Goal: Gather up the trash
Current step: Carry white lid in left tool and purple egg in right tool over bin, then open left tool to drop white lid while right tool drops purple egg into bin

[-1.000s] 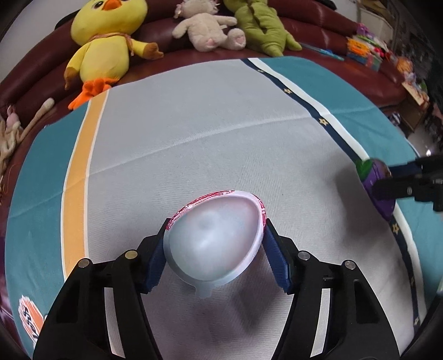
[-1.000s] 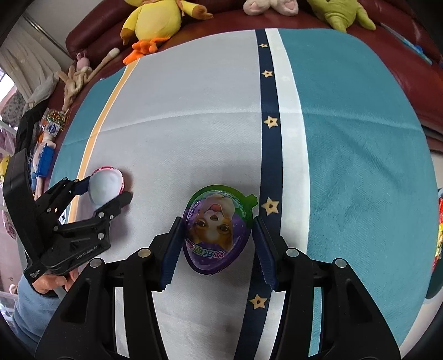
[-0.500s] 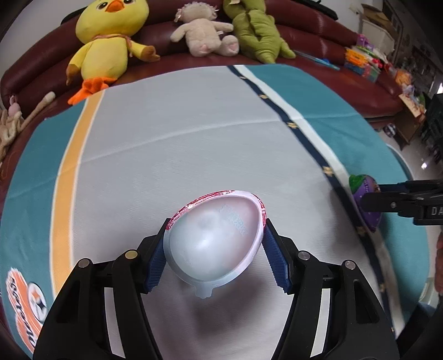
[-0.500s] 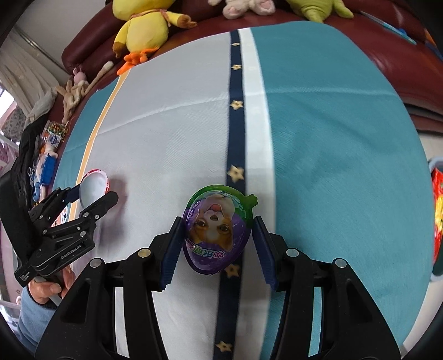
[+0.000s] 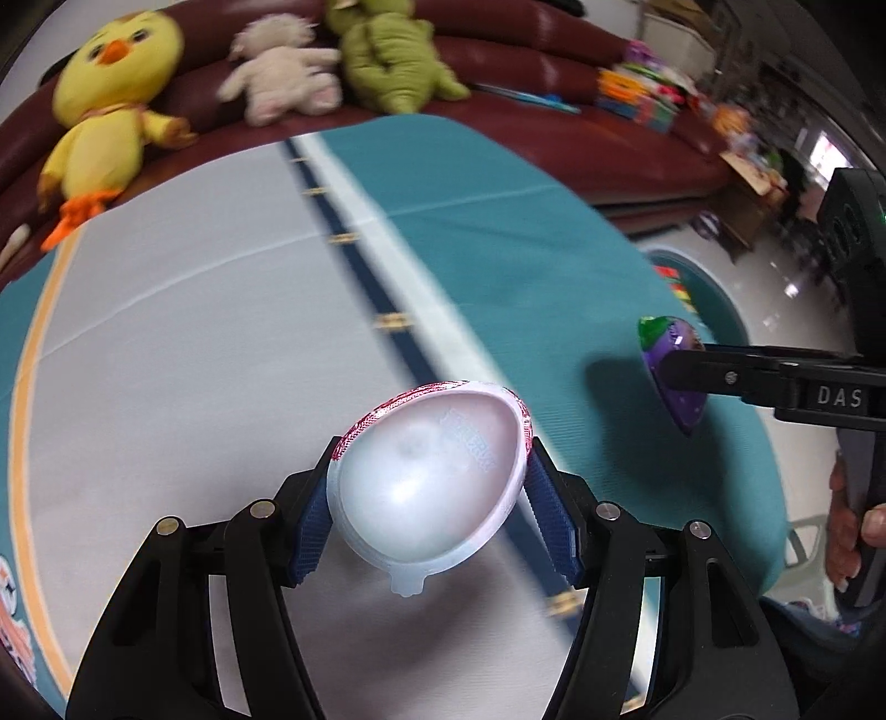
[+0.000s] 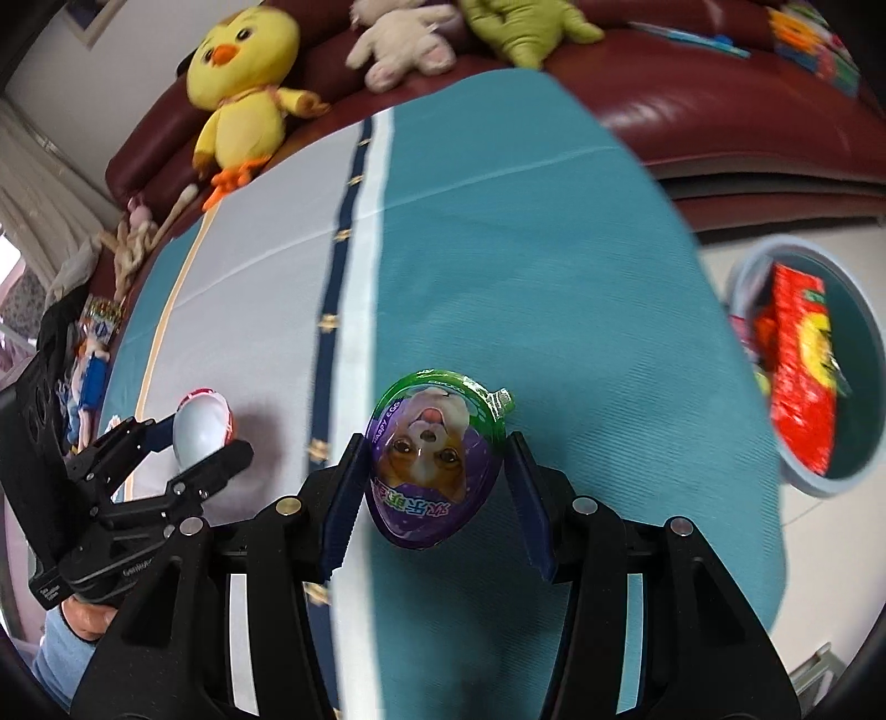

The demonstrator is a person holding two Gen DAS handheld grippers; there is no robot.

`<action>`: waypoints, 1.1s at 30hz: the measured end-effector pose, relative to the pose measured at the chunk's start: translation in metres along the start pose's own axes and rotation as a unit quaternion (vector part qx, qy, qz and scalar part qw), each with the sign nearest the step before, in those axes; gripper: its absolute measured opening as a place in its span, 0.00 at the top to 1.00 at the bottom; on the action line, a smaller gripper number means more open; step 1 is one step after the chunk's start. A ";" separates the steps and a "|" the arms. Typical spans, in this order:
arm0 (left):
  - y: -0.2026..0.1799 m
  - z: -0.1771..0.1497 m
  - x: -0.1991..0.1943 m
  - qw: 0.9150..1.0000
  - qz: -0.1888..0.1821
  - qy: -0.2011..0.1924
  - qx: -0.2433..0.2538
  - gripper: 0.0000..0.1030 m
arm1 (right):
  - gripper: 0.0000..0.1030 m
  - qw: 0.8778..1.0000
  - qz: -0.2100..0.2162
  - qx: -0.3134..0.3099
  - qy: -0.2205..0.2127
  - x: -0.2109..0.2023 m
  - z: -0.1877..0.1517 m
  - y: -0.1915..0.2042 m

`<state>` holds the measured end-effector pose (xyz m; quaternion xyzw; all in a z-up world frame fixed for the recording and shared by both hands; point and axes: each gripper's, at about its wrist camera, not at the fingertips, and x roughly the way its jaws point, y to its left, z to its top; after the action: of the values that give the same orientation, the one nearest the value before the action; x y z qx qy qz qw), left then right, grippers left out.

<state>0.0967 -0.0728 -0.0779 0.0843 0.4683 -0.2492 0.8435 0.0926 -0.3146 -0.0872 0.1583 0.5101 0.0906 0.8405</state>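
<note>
My left gripper (image 5: 429, 498) is shut on a white egg-shaped shell with a red-printed rim (image 5: 426, 482), held above the striped cloth (image 5: 194, 310). My right gripper (image 6: 432, 487) is shut on a purple egg package with a dog picture and a green rim (image 6: 432, 459). In the left wrist view that purple egg (image 5: 670, 371) shows at the right, between the right gripper's black fingers. The right wrist view has the white shell (image 6: 199, 426) at the left in the left gripper. A grey-rimmed teal bin (image 6: 853, 354) on the floor at the right holds red wrappers (image 6: 797, 360).
A dark red sofa (image 6: 692, 94) curves behind the cloth-covered table with a yellow duck toy (image 6: 238, 88), a white plush (image 6: 398, 44) and a green plush (image 6: 520, 27). Toys (image 5: 648, 94) lie on its right end. A person's hand (image 5: 853, 531) grips the right tool.
Both grippers have swept to the right across the cloth with their eggs still held. The teal bin with red wrappers has come into the right wrist view.
</note>
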 end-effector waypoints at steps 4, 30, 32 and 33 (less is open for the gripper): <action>-0.045 0.014 0.012 0.999 -0.023 0.005 0.025 0.38 | 0.53 0.999 -0.005 0.035 -0.027 -0.024 -0.013 -0.048; -0.259 0.121 0.123 0.983 -0.088 0.039 0.159 0.37 | 0.53 0.984 -0.076 0.146 -0.068 -0.092 0.020 -0.281; -0.266 0.125 0.132 0.981 -0.089 0.044 0.164 0.37 | 0.53 0.984 -0.077 0.148 -0.066 -0.090 0.022 -0.286; -0.268 0.126 0.136 0.981 -0.089 0.046 0.167 0.37 | 0.53 0.983 -0.078 0.150 -0.065 -0.089 0.023 -0.289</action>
<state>0.1168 -0.3975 -0.0971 0.1930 0.4645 -0.3939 0.7693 0.0686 -0.6167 -0.1073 0.2482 0.4726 -0.0633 0.8432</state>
